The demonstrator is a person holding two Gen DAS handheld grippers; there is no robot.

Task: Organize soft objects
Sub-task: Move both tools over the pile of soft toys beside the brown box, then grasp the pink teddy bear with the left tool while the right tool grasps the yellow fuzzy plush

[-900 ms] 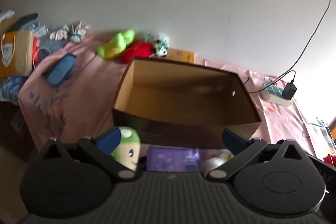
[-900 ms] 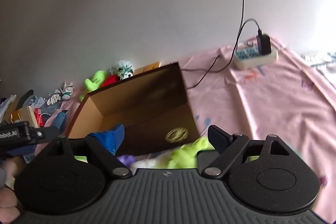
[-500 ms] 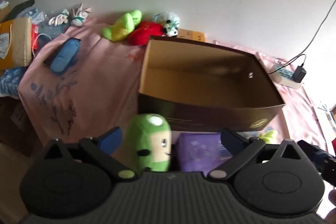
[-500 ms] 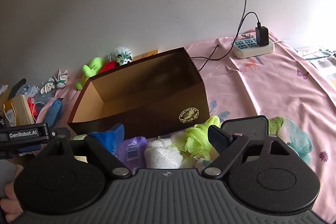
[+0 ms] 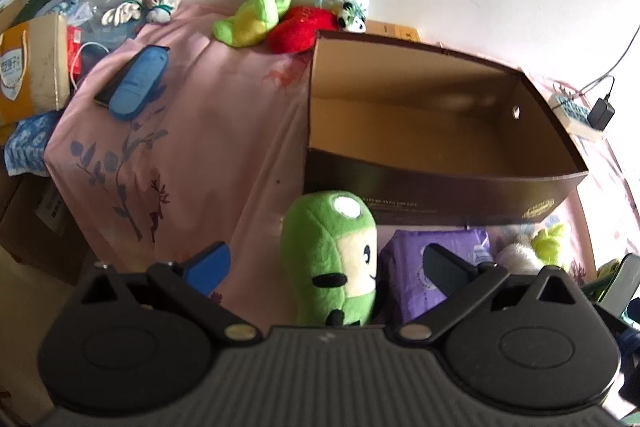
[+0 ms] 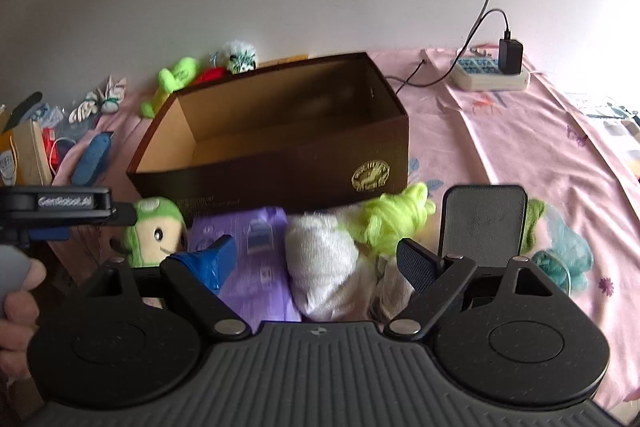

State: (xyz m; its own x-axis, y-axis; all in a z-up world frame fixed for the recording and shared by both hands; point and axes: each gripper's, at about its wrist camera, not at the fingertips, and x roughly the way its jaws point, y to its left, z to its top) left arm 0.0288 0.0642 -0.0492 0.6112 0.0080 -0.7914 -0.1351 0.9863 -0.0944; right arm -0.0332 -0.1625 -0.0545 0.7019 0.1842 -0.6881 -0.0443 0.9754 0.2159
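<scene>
Green plush [image 5: 334, 259]: stood between the left gripper [image 5: 326, 261] fingers, untouched, jaws wide apart.
White towel roll [image 6: 320, 259]: lay between the parted right gripper [image 6: 316, 259] fingers.
Brown box [image 5: 440, 203]: just beyond both.

Box on my bed, soft things lined up in front of it

The open box [image 6: 280, 147] sits on the bedsheet [image 6: 520, 155]; before its near wall, left to right, lie a plush doll [image 6: 154, 231], a tissue pack [image 6: 256, 251], a rolled towel [image 6: 320, 259] and a yarn bundle [image 6: 392, 219]. More plush toys [image 5: 276, 19] lie behind the box, a power strip [image 6: 488, 75] to its right.
</scene>
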